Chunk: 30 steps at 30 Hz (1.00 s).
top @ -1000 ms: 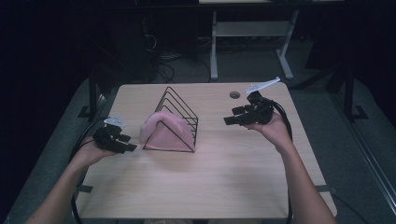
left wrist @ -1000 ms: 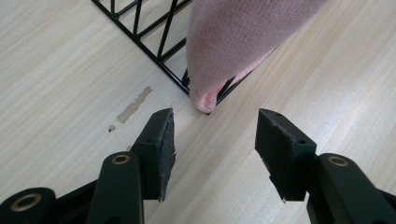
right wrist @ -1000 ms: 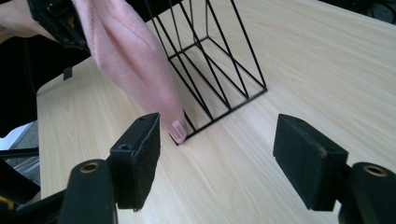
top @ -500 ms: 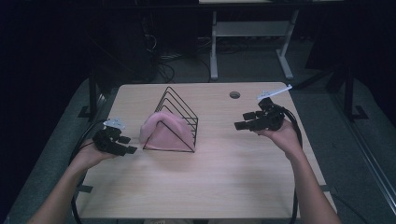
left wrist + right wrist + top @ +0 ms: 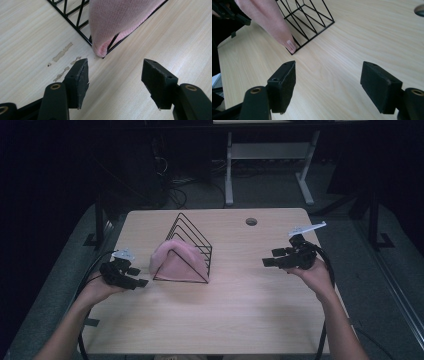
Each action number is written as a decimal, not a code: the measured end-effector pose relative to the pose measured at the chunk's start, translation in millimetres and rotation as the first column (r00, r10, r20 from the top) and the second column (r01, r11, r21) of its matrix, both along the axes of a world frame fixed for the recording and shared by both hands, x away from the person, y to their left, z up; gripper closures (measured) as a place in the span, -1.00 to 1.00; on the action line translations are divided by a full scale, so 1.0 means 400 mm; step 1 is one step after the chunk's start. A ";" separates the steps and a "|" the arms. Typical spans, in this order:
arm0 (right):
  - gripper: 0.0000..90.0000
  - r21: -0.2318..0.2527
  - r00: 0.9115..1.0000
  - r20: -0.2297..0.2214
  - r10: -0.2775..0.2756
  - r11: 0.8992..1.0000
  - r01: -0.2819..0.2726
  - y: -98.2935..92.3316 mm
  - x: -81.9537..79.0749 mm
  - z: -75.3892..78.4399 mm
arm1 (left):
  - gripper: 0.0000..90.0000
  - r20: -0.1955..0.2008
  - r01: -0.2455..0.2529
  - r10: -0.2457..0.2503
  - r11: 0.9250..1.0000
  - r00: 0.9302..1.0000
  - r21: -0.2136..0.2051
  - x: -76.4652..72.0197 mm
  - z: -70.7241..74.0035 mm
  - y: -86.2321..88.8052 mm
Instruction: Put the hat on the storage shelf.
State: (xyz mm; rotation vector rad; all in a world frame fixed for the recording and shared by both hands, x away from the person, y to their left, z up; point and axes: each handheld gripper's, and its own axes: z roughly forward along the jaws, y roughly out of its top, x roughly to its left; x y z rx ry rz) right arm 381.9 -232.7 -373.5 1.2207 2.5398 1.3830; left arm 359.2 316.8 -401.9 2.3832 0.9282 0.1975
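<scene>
A black wire triangular rack point(image 5: 191, 238) stands left of the table's middle, and a pink knitted cloth point(image 5: 176, 260) is draped over its near end. The cloth point(image 5: 120, 22) hangs over the rack's corner point(image 5: 82, 23) just ahead of my left gripper point(image 5: 115, 75), which is open and empty close to the tabletop. In the high view the left gripper point(image 5: 134, 276) sits just left of the rack. My right gripper point(image 5: 272, 258) hovers over the table's right side, open and empty. From the right gripper point(image 5: 329, 85) the rack point(image 5: 308, 17) and cloth point(image 5: 269, 20) lie well ahead.
The light wooden table point(image 5: 240, 305) has a round cable hole point(image 5: 251, 221) near its far edge. Scuffed patches point(image 5: 62, 52) mark the wood beside the rack. Desk legs point(image 5: 265, 165) and cables stand on the dark floor beyond.
My right gripper has drawn back from the table's far right toward the near right, away from the rack. The left gripper has barely moved.
</scene>
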 end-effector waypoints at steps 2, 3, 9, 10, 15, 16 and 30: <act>-0.38 0.002 1.000 -0.001 -0.008 1.000 0.008 -0.011 -0.006 -0.006 | -0.16 0.004 -0.004 0.004 1.000 1.000 -0.002 -0.002 -0.002 -0.002; -0.38 0.000 1.000 -0.002 -0.010 1.000 0.010 -0.016 -0.009 -0.010 | -0.18 0.004 -0.006 0.006 1.000 1.000 -0.006 -0.003 -0.004 -0.003; -0.39 0.002 0.999 -0.011 -0.040 0.999 0.040 -0.045 -0.026 -0.031 | -0.23 0.005 -0.004 0.004 1.000 1.000 -0.017 -0.011 -0.015 -0.011; -0.39 0.002 0.999 -0.010 -0.043 0.999 0.043 -0.049 -0.029 -0.035 | -0.23 0.003 -0.007 0.007 1.000 1.000 -0.026 -0.013 -0.017 -0.013; -0.39 0.000 0.998 -0.022 -0.057 0.998 0.057 -0.067 -0.043 -0.059 | -0.24 -0.001 -0.001 0.001 1.000 1.000 -0.022 -0.020 -0.024 -0.020; -0.40 0.003 0.998 -0.025 -0.061 0.998 0.061 -0.071 -0.047 -0.063 | -0.25 -0.002 -0.003 0.003 1.000 1.000 -0.024 -0.022 -0.024 -0.021; -0.42 -0.011 0.992 -0.050 -0.115 0.993 0.114 -0.128 -0.105 -0.119 | -0.27 0.028 -0.007 0.008 0.999 1.000 -0.044 -0.056 -0.022 -0.017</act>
